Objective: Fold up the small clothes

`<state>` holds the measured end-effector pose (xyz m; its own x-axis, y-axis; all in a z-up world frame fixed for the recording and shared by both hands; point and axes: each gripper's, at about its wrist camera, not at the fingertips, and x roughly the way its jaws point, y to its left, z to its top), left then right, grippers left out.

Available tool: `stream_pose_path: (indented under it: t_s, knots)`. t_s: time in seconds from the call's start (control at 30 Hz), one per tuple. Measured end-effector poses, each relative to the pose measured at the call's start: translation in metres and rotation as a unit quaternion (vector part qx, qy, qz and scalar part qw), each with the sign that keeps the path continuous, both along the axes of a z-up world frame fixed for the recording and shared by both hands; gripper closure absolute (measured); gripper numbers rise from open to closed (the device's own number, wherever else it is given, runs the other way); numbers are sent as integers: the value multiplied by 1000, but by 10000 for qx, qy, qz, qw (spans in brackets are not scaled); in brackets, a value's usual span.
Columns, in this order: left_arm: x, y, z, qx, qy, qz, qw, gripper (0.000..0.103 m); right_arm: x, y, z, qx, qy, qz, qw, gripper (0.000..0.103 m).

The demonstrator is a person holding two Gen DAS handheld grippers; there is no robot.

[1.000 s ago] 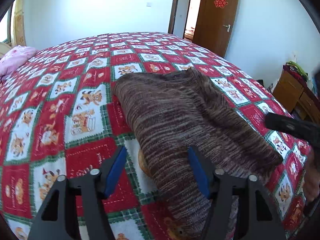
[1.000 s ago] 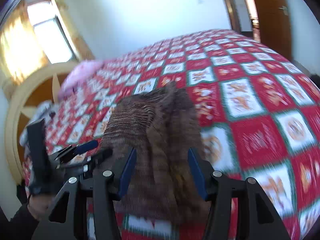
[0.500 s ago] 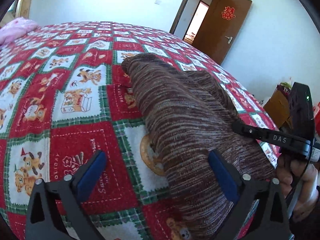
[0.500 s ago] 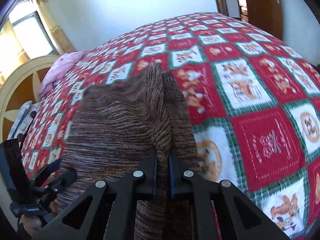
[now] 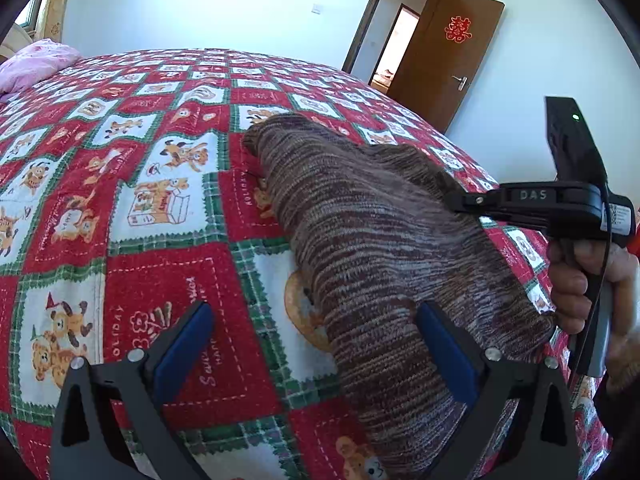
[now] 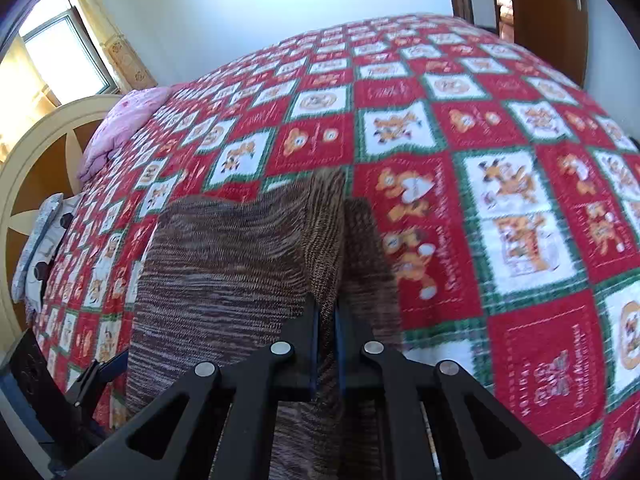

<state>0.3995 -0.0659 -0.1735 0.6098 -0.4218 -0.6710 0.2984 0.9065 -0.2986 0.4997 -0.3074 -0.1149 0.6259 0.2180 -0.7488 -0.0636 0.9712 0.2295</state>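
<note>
While the fold is only begun: one edge is pinched and the other side is not yet held.

Garment: a brown striped knit garment (image 5: 372,240) lies on the bed (image 5: 152,264), on a red, white and green patchwork cover, reaching from the near edge toward the middle.

Right gripper (image 6: 326,340): its jaws are closed almost together, nipping a raised ridge of the knit between the blue pads; from the left wrist view it comes in over the cloth's right side, gripped by the right hand (image 5: 588,280).

Left gripper (image 5: 316,344): its jaws stand wide apart and grip nothing; the right pad rests at or just over the near part of the knit, the left pad over bare cover.

Step in hand, as I judge it: take a second hold so both sides lift together.

Doing it well: close the left jaws on the near left edge, catching every layer, not the cover beneath.

Lift: raise both holds evenly, since soft knit sags and stretches.

Risk: a thin pinch may slip; a pull to one side would skew the fold.

Far left: a pink pillow (image 6: 120,128) lies well apart.
</note>
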Motion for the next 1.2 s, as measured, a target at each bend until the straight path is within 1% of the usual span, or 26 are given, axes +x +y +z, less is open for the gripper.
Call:
stream_pose_path:
  t_s: [0.03,0.07,0.13,0.2,0.23,0.27,0.33,0.43,0.5,0.57,0.63,0.7,0.73,0.77,0.8,0.9,0.97,1.0,1.1,1.13,1.2]
  knots:
    - [0,0,0,-6,-1,-15,10000,0,-2,-7,0,55,-82,-119,9999,97]
    - [0,-1,0,8,0,-33,10000,0,-2,-13,-4,74,-39,-235,9997,97]
    - [0,-4,0,99,-14,-49,9999,0,-4,-15,-13,71,-4,-128,9999,97]
    - [1,-4,0,103,-26,-39,9999,0,-13,-12,-13,4,-92,6,10000,92]
    - [1,-3,0,91,-20,-36,10000,0,-19,-12,-11,-35,-101,-28,9999,79]
    - [1,-3,0,88,-15,-34,10000,0,-26,-14,-7,30,-130,-31,9999,68]
    - [1,-3,0,87,-19,-30,10000,0,-47,-17,3,253,-289,66,9992,67]
    - [2,-3,0,87,-17,-29,10000,0,-82,-10,10,227,-353,364,9985,67]
    - [1,-2,0,79,-20,-28,10000,0,-101,-4,4,94,-193,525,9984,67]
    - [1,-3,0,86,-20,-25,10000,0,-113,-5,-5,-64,-70,514,9986,67]
    - [1,-2,0,106,-28,-22,9999,0,-121,-7,-16,-84,65,565,9983,67]
    - [1,-2,0,116,-33,-12,9999,0,-125,-12,-21,-25,76,508,9987,67]
    - [1,-2,0,121,-35,-8,9999,0,-127,-15,-21,8,52,492,9988,72]
    - [1,-2,0,128,-39,-3,9999,0,-128,-16,-20,31,41,514,9987,85]
    - [0,-3,0,132,-41,0,9999,0,-129,-15,-19,31,32,563,9984,90]
    - [-1,-3,1,122,-48,12,9999,0,-133,-5,-16,-199,-24,704,9973,97]
    - [-3,-2,2,102,-69,15,9999,0,-137,1,-15,-339,-56,763,9965,99]
    - [-4,-1,2,75,-72,3,9999,0,-140,3,-15,-513,-104,729,9960,99]
    - [-8,0,3,-5,-107,-57,9999,0,-147,-2,-7,-668,-278,559,9958,100]
    - [-9,0,4,-33,-125,-98,9999,0,-149,-9,-2,-675,-360,419,9962,100]
    - [-11,-2,5,-18,-166,-177,9997,0,-150,-22,2,-453,-340,338,9978,100]
